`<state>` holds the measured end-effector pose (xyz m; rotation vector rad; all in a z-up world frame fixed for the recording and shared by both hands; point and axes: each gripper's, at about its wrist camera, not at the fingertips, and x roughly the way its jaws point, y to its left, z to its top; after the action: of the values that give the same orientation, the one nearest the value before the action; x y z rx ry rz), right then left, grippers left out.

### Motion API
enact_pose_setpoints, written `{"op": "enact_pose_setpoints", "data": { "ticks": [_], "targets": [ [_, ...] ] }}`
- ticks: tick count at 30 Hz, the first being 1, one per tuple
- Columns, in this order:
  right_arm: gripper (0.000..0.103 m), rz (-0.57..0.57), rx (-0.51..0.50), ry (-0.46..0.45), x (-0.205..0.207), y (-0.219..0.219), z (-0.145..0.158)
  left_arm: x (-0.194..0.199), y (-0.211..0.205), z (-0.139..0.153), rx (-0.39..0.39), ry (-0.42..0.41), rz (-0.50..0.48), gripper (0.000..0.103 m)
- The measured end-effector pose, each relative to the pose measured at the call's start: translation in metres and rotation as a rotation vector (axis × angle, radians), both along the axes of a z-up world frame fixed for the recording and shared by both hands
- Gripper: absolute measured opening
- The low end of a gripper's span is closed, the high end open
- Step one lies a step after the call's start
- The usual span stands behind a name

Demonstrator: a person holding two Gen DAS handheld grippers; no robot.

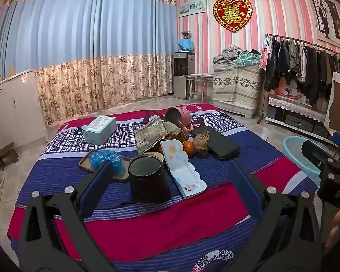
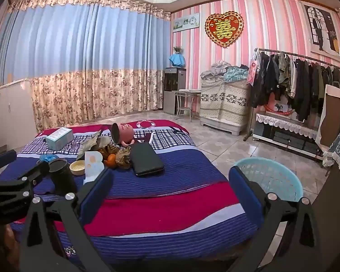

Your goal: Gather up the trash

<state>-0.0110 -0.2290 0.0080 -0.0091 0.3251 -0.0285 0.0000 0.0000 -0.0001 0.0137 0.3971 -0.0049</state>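
Bowl (image 1: 157, 155) mostly behind black cup (image 1: 147, 176)

On the bed (image 1: 170, 222) a bin (image 1: 148, 179) stands nearest, a tray (image 1: 86, 162) holding a plastic bag (image 1: 106, 157) to its left and a card (image 1: 183, 172) to its right. Behind them lie a box (image 1: 99, 129), a booklet (image 1: 149, 136), crumpled paper (image 1: 201, 142), an orange (image 1: 188, 147), a case (image 1: 217, 142) and a tipped pot (image 1: 179, 117). A basket (image 2: 269, 176) sits on the floor right of the bed

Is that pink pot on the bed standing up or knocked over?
Knocked over: the pink pot lies on its side on the bedspread, its dark open mouth facing sideways.
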Motion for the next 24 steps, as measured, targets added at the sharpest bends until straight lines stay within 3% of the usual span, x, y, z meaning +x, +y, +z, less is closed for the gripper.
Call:
{"op": "enact_pose_setpoints", "data": {
  "ticks": [24],
  "targets": [
    [0.099, -0.010, 0.008, 0.000, 0.0016, -0.0057, -0.0026, 0.0019, 0.0023, 0.0013, 0.015, -0.008, 0.007, 0.098]
  ]
}}
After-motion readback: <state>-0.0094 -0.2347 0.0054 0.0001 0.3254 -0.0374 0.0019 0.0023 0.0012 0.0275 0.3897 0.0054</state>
